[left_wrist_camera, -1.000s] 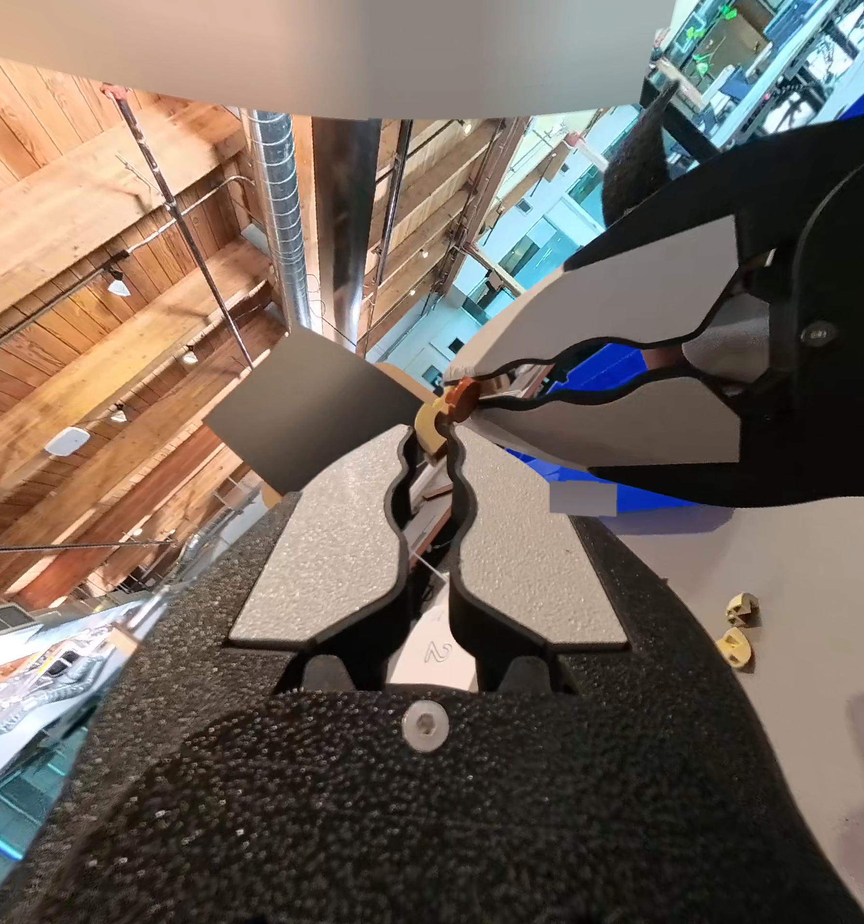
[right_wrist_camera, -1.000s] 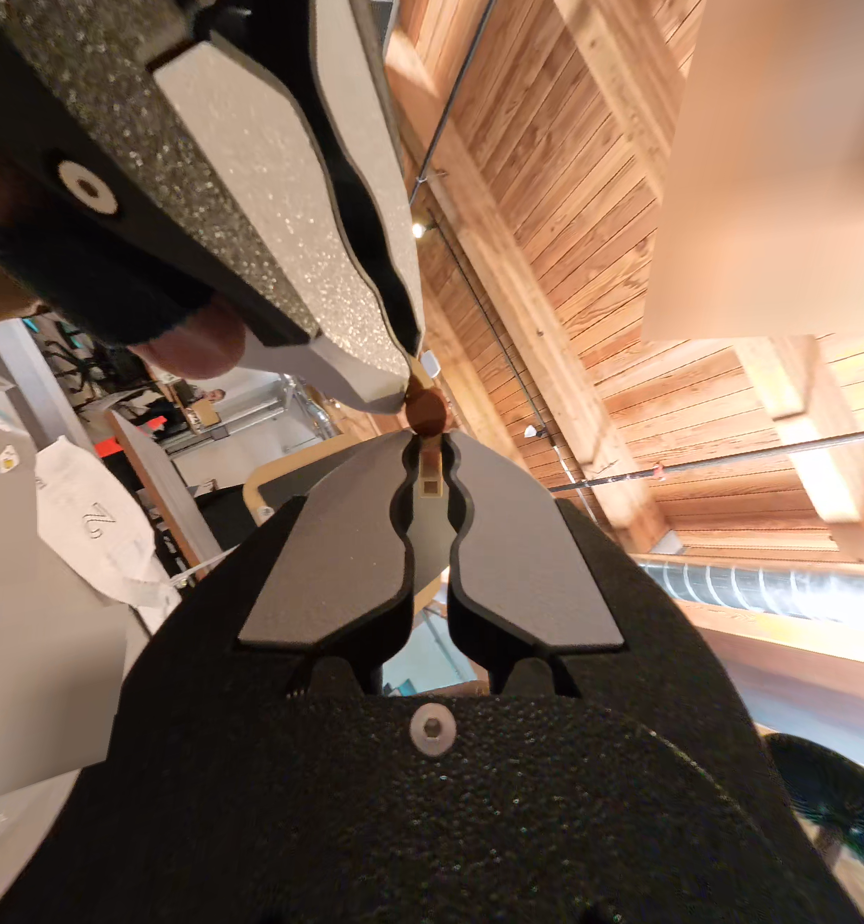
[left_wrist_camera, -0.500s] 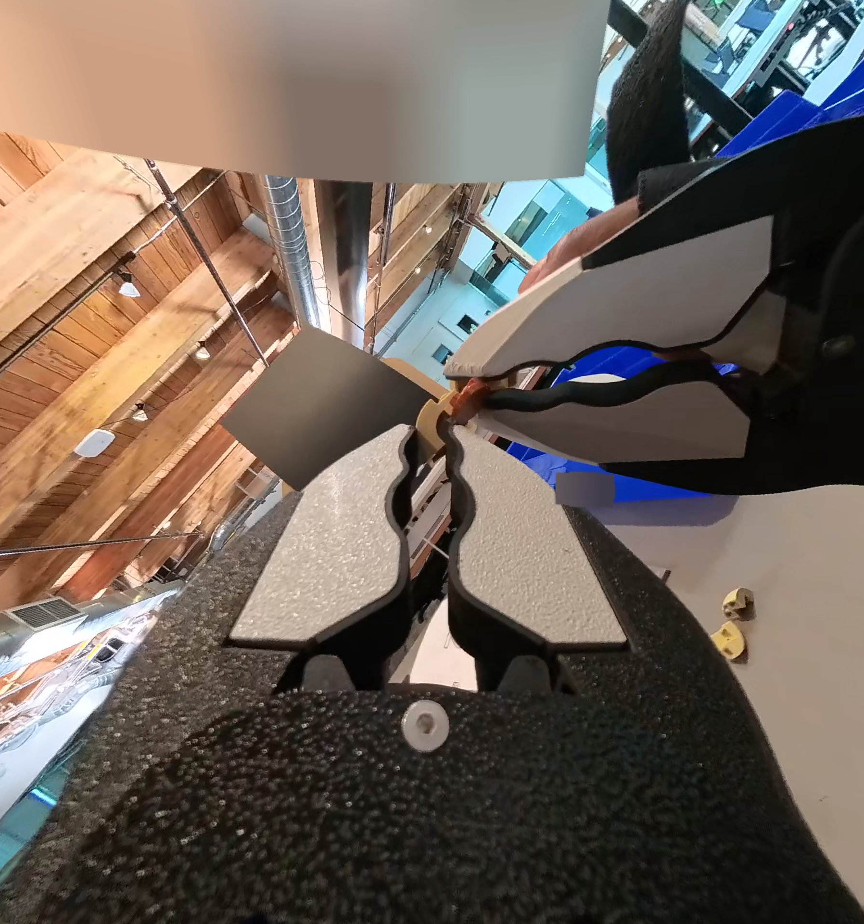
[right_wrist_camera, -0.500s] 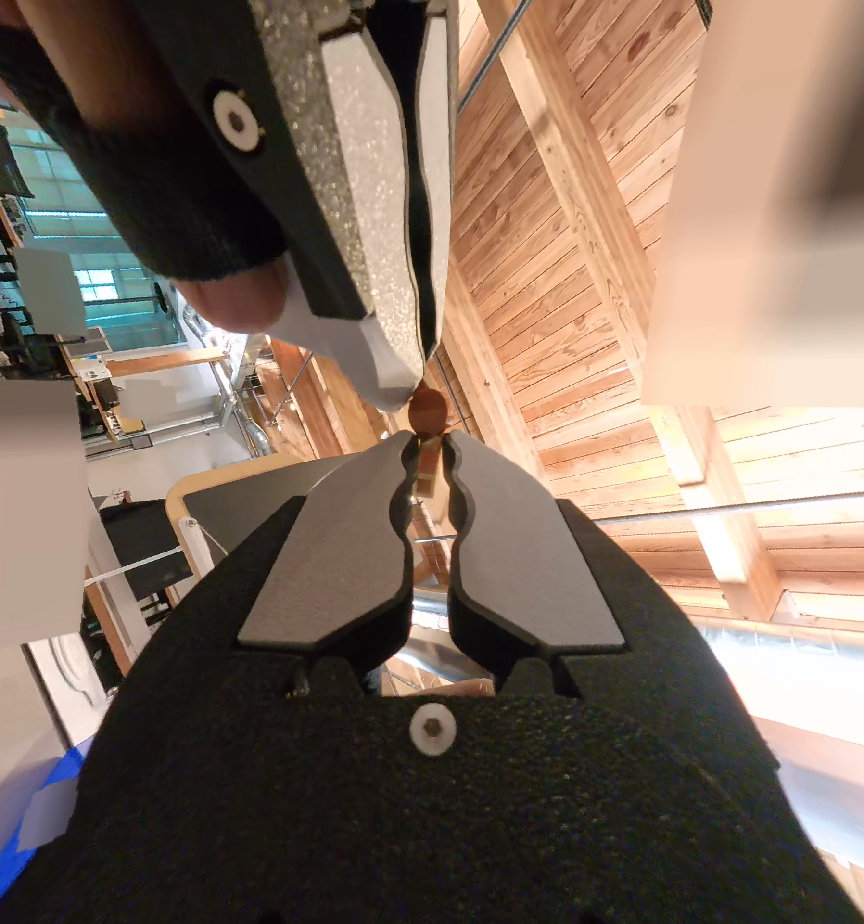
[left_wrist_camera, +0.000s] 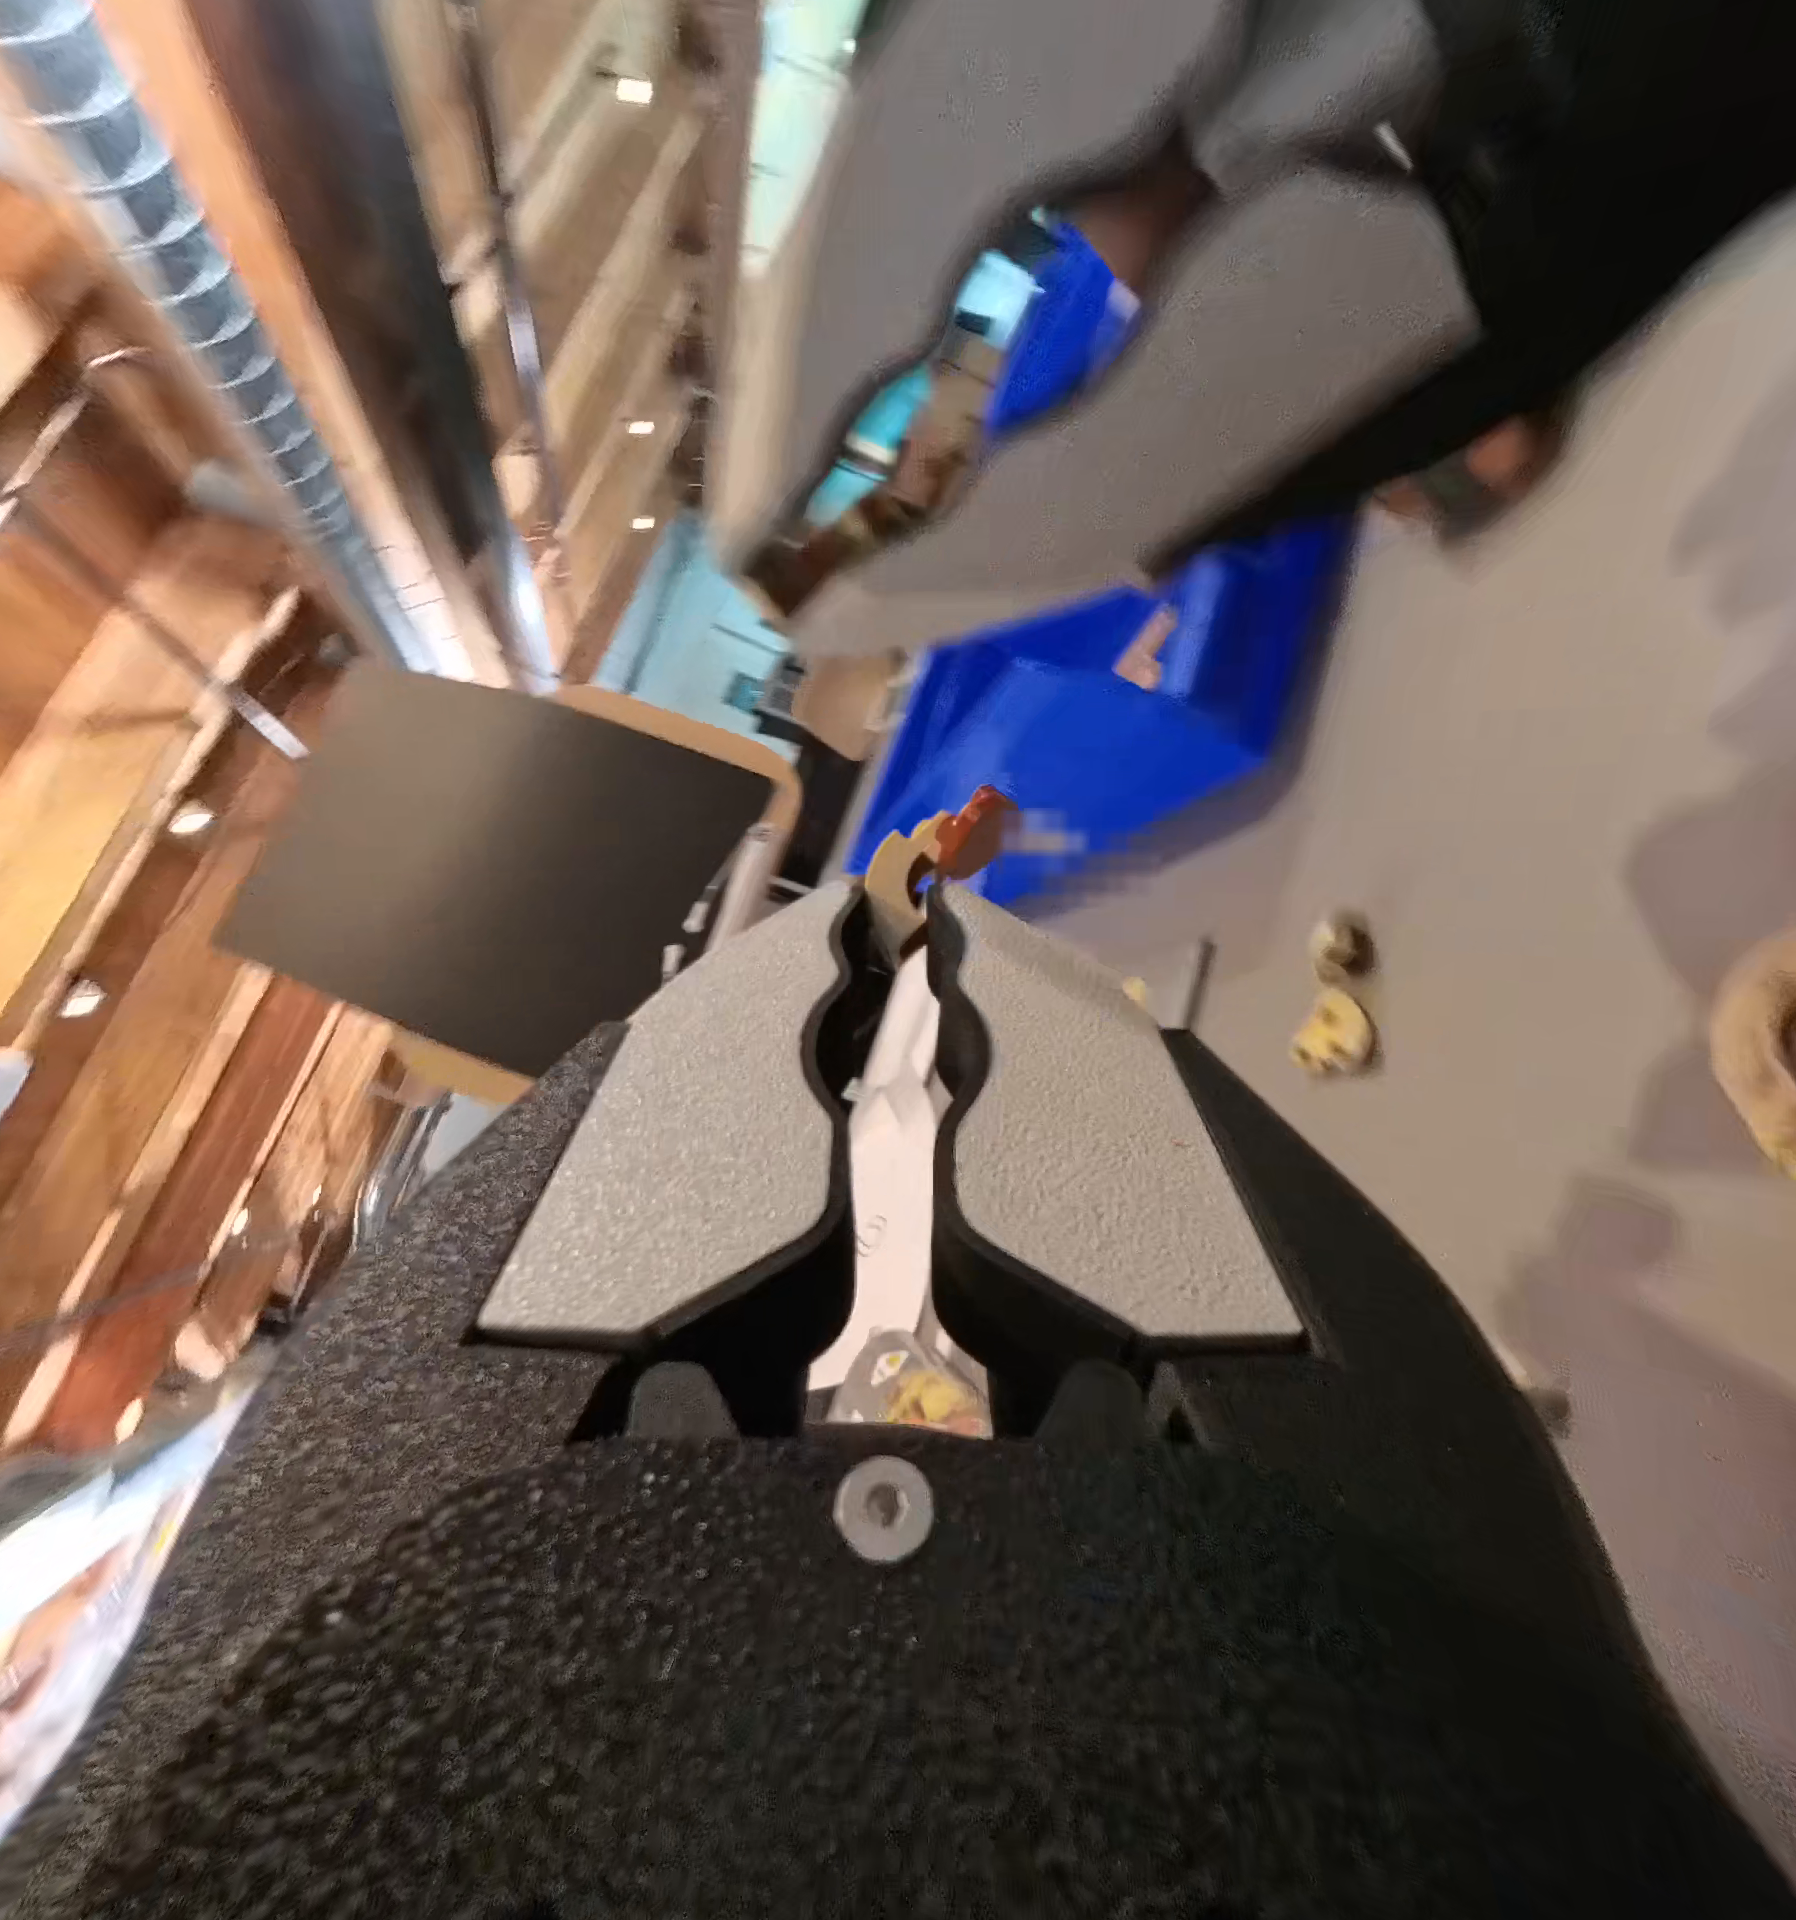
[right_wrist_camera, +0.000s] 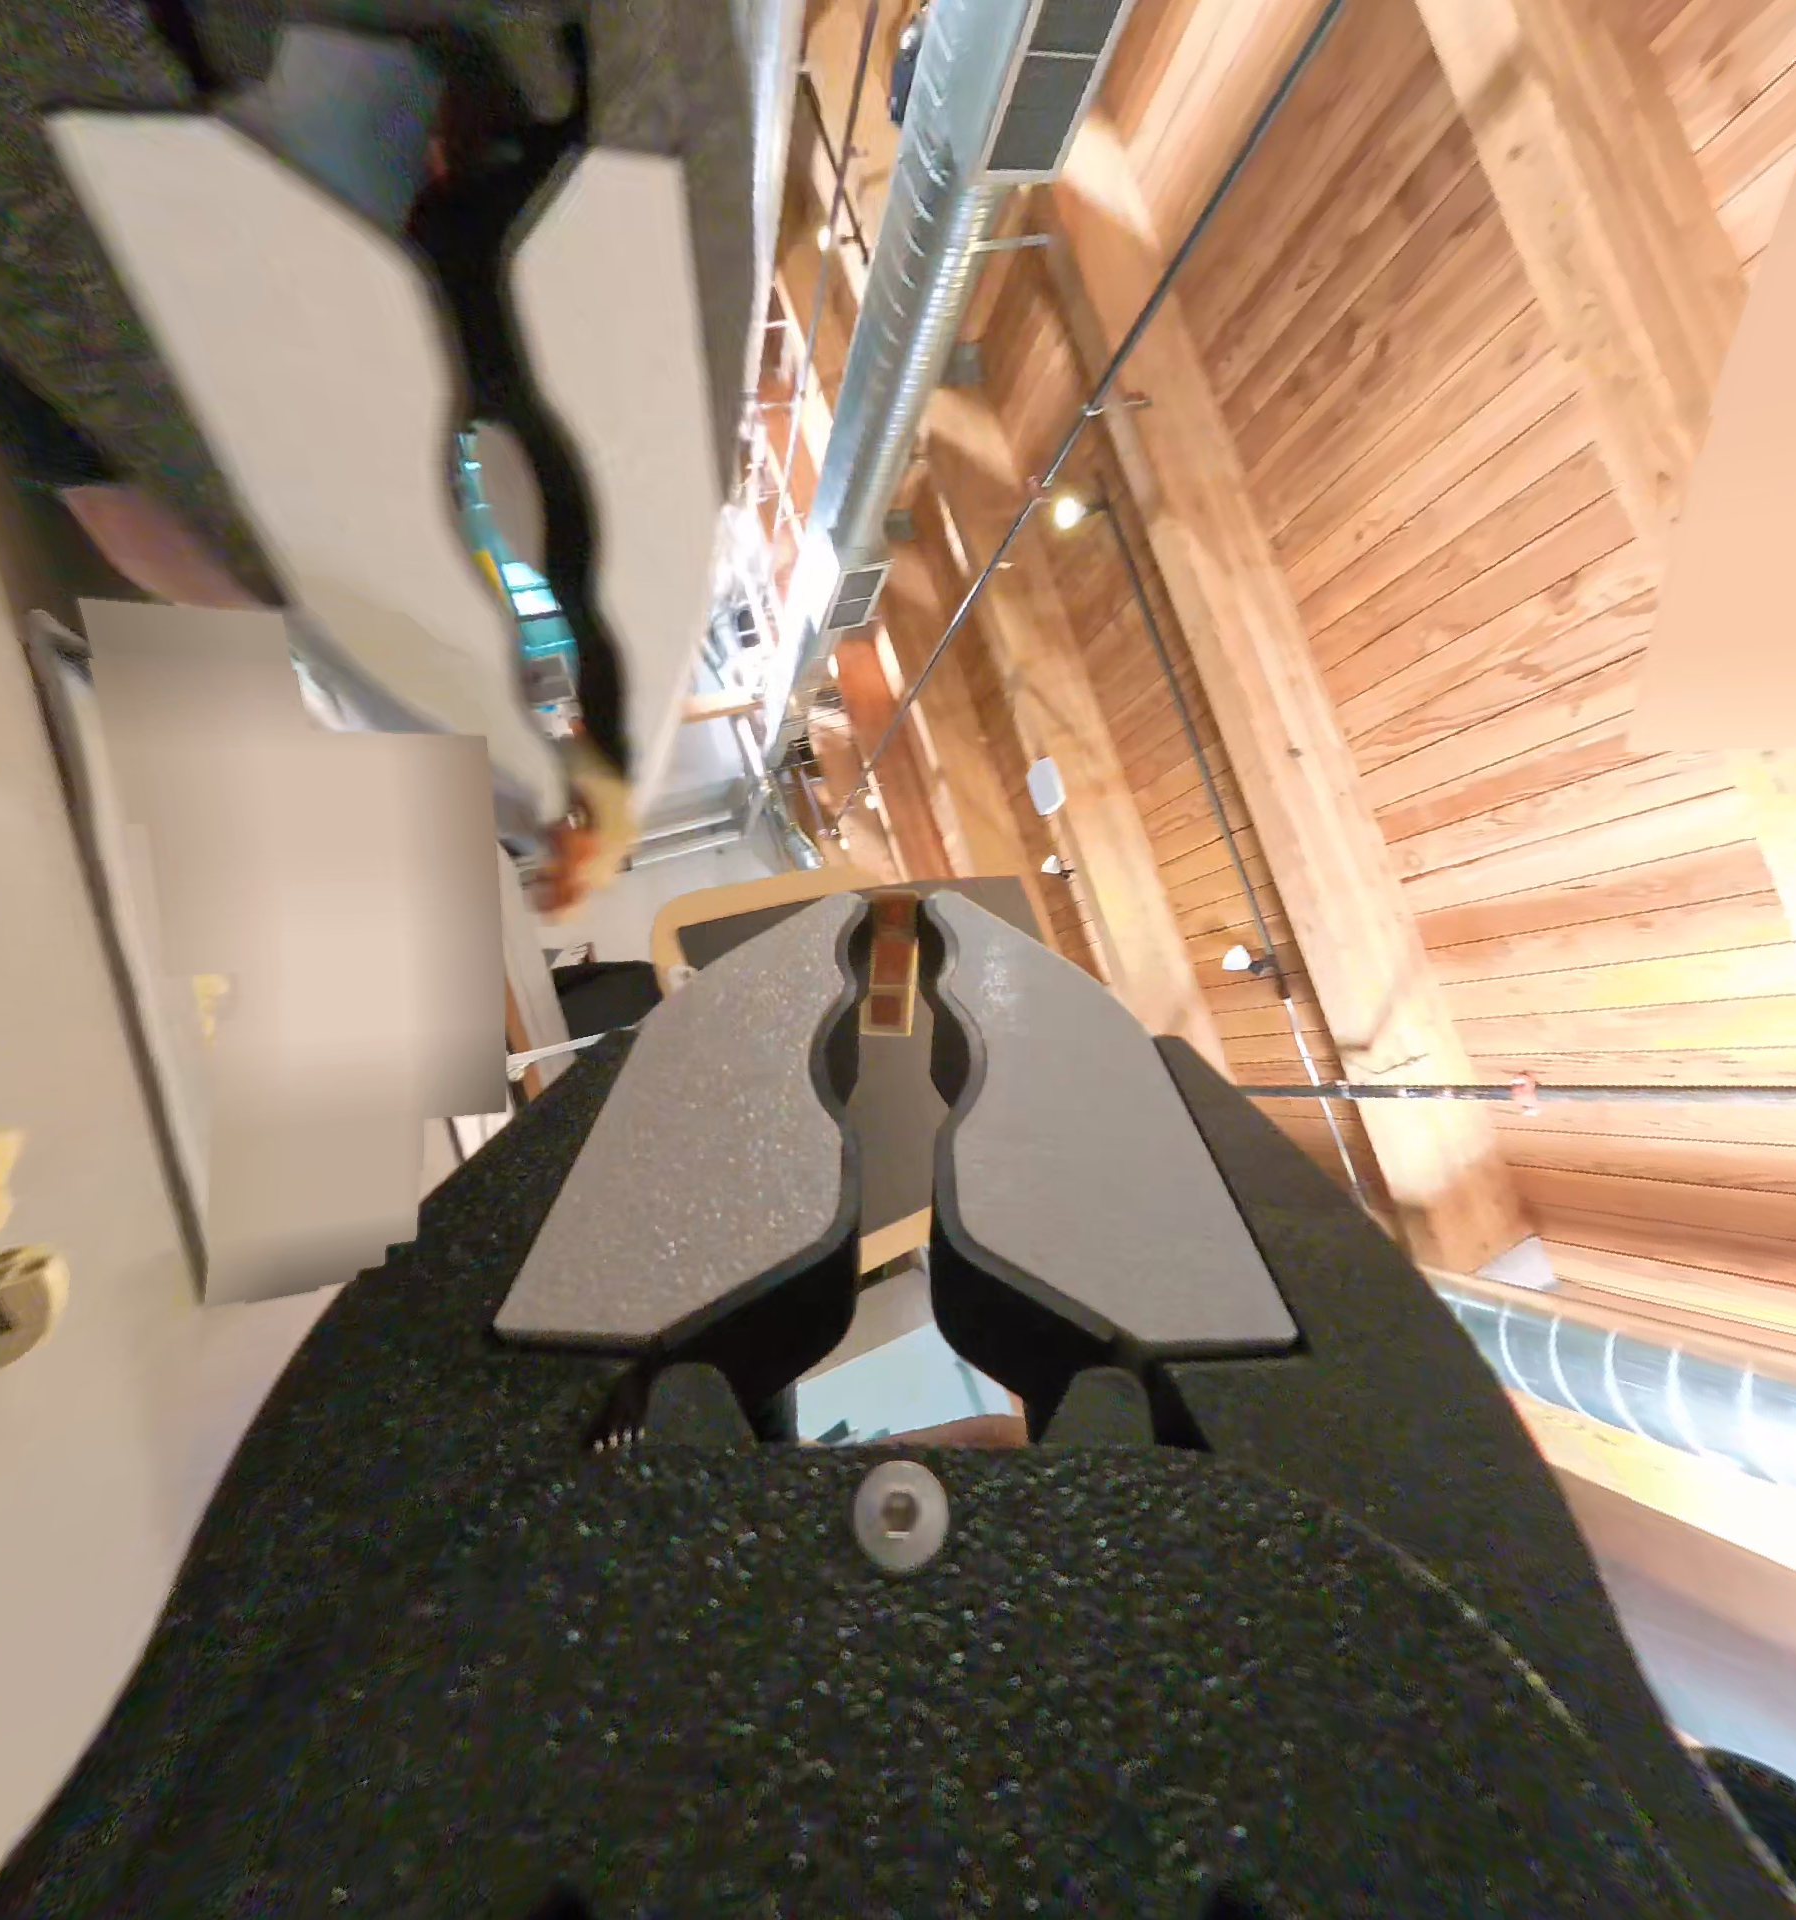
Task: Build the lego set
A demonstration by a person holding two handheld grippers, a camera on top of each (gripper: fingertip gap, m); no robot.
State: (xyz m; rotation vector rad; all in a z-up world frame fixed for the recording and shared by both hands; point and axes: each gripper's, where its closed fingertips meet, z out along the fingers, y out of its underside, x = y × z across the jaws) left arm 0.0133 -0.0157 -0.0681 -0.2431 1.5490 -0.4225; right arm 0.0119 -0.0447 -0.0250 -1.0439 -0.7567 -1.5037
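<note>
While your left tongs [left_wrist_camera: 899, 899] clench a tan clip [left_wrist_camera: 899, 868] with a brown piece [left_wrist_camera: 972, 831], your right tongs [right_wrist_camera: 894, 914] grip a brown-and-tan strip [right_wrist_camera: 889, 971].

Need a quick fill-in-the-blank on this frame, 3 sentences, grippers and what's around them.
1. The left gripper pinches a tan piece joined to a small ____ part.
2. Beyond it sits a ____ bin.
3. The right gripper is closed on a thin tan-and-brown ____, under a wooden ceiling.

Missing: reddish-brown; blue; strip
</note>
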